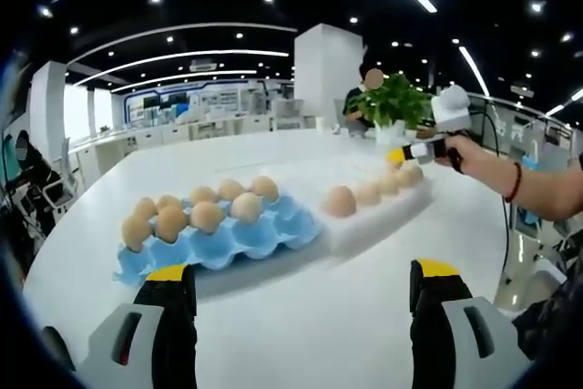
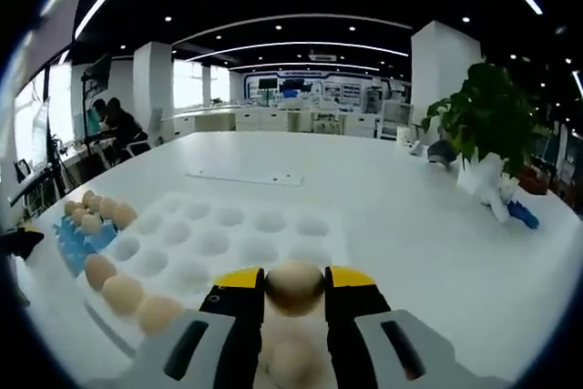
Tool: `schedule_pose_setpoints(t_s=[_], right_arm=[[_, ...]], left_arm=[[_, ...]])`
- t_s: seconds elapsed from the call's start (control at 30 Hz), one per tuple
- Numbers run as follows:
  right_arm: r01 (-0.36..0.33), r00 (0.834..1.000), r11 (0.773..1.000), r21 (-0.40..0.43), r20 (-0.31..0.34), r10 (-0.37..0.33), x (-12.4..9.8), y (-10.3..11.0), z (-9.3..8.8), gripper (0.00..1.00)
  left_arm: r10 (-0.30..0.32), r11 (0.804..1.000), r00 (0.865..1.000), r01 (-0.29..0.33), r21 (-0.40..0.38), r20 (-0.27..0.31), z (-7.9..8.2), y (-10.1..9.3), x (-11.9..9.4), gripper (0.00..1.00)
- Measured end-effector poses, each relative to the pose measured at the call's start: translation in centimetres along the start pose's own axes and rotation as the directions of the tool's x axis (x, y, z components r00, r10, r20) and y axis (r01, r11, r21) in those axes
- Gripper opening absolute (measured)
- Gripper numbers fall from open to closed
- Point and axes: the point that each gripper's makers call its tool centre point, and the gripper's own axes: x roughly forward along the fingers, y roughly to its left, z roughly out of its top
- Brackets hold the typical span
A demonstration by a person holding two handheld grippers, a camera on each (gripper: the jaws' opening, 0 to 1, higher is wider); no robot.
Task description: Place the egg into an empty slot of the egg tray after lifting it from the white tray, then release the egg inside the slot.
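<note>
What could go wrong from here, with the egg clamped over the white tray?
The right gripper is shut on the egg between narrow yellow tips; squeezing could crack it, slack could drop it onto the white tray. Neighbouring eggs sit close beside it and could be knocked. The blue egg tray has its rear rows filled, so placing there risks bumping them.

The desk [image 2: 437,252] is smooth, white and faintly glossy, catching soft ceiling reflections. The white tray [image 2: 228,230], centre left, looks matt and foam-like. At lower left, the blue egg tray [image 1: 264,239] seems moulded, slightly shiny plastic. The eggs [image 1: 209,216] are matt tan. The fingers [image 2: 351,277] have yellow, plastic-looking tips.
</note>
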Motion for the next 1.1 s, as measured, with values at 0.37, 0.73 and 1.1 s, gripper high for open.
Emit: schedule_pose_setpoints(t_s=[0.37,0.73,1.1], right_arm=[[-0.057,0.998,0.998,-0.01,0.019,0.057,-0.1,2.6,1.0,0.27],[-0.106,0.994,0.994,0.002,0.03,0.106,-0.2,4.5,1.4,0.27],[-0.189,0.981,0.982,0.003,0.035,0.189,0.1,7.8,1.8,0.27]], left_arm=[[-0.002,1.0,1.0,0.002,0.011,0.001,0.1,-0.1,-0.2,1.0],[-0.006,1.0,1.0,0.006,0.01,0.0,0.0,-0.3,-0.2,1.0],[-0.002,1.0,1.0,0.002,0.006,0.001,-0.2,-0.1,-0.5,1.0]])
